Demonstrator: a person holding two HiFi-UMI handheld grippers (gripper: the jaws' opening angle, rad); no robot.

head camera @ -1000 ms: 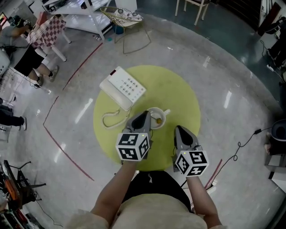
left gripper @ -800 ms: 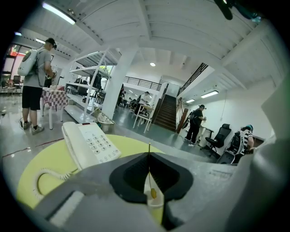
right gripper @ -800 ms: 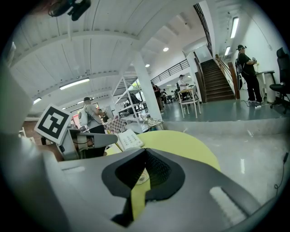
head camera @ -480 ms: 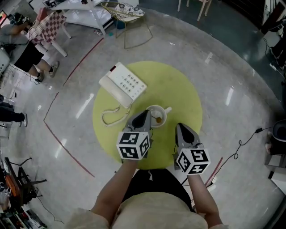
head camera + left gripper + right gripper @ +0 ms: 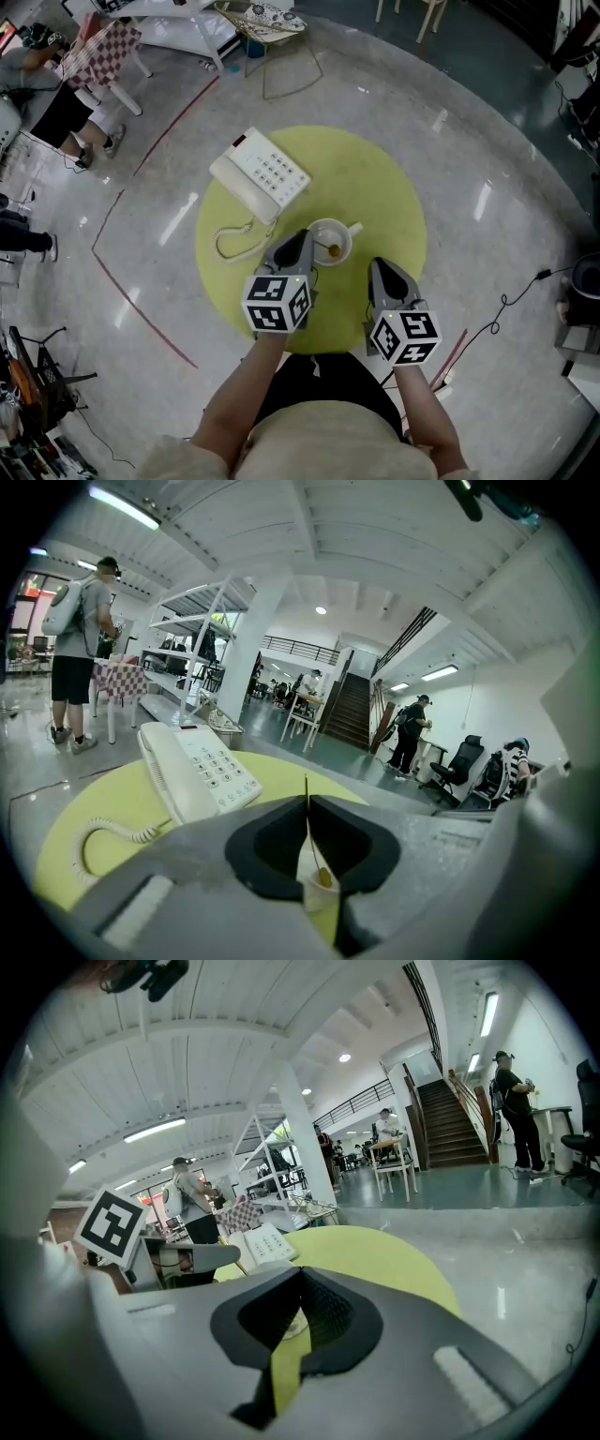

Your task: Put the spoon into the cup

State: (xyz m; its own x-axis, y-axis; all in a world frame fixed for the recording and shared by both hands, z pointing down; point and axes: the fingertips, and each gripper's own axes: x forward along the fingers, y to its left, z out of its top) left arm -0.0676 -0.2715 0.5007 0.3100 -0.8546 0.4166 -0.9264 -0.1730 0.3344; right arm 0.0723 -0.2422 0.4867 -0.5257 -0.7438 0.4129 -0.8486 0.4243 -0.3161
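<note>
White corded push-button telephone (image 5: 259, 174) sits up-left of the cup, well apart from it, on the round yellow table (image 5: 375, 187). Left gripper (image 5: 300, 242) is just left of the small white ceramic cup (image 5: 327, 223). Its 2 jaws are closed tight on the handle of the thin gold metal spoon (image 5: 323, 877). Spoon looks slim, wire-like handle, small oval bowl, bowl end already down inside the cup. Right gripper (image 5: 382, 267) is right of the cup and nearer the person, jaws pressed together, nothing in them.

Risks, as I judge them: the thin handle could pivot in the grip, and the cup looks light, so a nudge at the rim on release may tip it.
</note>
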